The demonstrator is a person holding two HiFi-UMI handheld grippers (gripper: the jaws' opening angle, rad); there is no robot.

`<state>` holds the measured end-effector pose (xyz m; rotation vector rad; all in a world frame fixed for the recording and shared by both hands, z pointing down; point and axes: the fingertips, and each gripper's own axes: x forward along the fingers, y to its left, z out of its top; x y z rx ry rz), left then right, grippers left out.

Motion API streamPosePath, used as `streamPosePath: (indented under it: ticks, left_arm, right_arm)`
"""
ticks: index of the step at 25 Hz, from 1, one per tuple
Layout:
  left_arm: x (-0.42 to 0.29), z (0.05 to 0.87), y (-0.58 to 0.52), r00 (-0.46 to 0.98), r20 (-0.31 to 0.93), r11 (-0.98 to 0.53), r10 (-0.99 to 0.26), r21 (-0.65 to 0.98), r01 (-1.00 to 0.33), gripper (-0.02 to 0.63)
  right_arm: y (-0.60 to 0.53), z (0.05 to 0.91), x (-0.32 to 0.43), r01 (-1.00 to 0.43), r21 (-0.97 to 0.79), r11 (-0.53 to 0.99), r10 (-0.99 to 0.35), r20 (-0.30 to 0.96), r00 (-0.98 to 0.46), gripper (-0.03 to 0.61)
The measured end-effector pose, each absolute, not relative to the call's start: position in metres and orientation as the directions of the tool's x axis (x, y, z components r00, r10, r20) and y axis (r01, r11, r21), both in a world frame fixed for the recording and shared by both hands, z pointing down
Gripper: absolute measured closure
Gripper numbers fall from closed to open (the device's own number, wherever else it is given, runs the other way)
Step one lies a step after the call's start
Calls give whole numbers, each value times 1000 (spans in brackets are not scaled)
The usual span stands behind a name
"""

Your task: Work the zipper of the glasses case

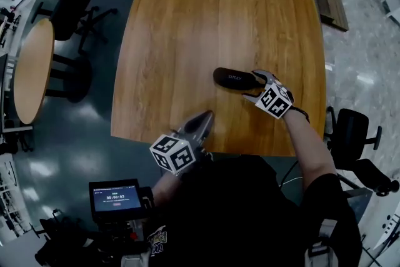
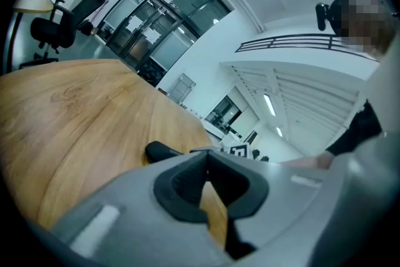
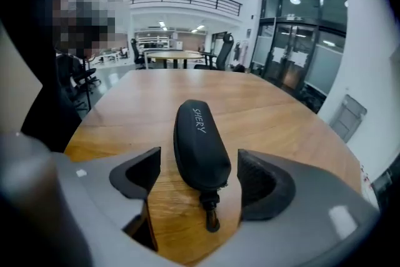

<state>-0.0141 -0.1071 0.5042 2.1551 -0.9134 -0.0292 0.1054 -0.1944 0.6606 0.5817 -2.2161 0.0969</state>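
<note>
Framing the glasses case (image 1: 234, 79) between wide jaws

We have our right hand-held gripper (image 1: 256, 87) at the near right part of the wooden surface (image 1: 187, 28), with its jaws spread wide. In the right gripper view, the black glasses case (image 3: 200, 144) lies flat on the wood and runs lengthwise away from us. Its nearer end sits between the two dark pads (image 3: 265, 181). We see bare wood on both sides of the case, so neither pad presses on it. The zipper pull (image 3: 211, 212) hangs off that nearer end and rests on the surface, in the gap between the jaws. White lettering runs along the top of the case.

Our left hand-held gripper (image 1: 205, 119) hangs over the near edge of the surface, well apart from the case, and points roughly towards it. In the left gripper view its jaws (image 2: 206, 162) are closed together with nothing between them. Beyond them, the far end of the case (image 2: 159, 151) shows as a dark shape low on the wood.

From the head view, a small screen (image 1: 117, 198) glows low at our left, and a round side table (image 1: 31, 69) stands off to the left of the surface.
</note>
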Motion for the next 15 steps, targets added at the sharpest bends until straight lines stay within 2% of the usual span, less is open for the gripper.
streamPosePath:
  ticks: [6,8,15]
  left_arm:
    - [-12,516,-97,734,304,-397,-607,684,-611,611]
    - [-11,519,-91,752,307,-394,-584,702,-593,611]
    - [-42,516,-110,761,326,-440,-561,661,-608,611]
  right_arm:
    - [-205,685,82,-256,70,964,-209,793,-572,184]
    - [-203,689,78,-214,57,975,-172,802,-572,247]
    - [-199,644,60,-106,203,973,-224,747,-626,252]
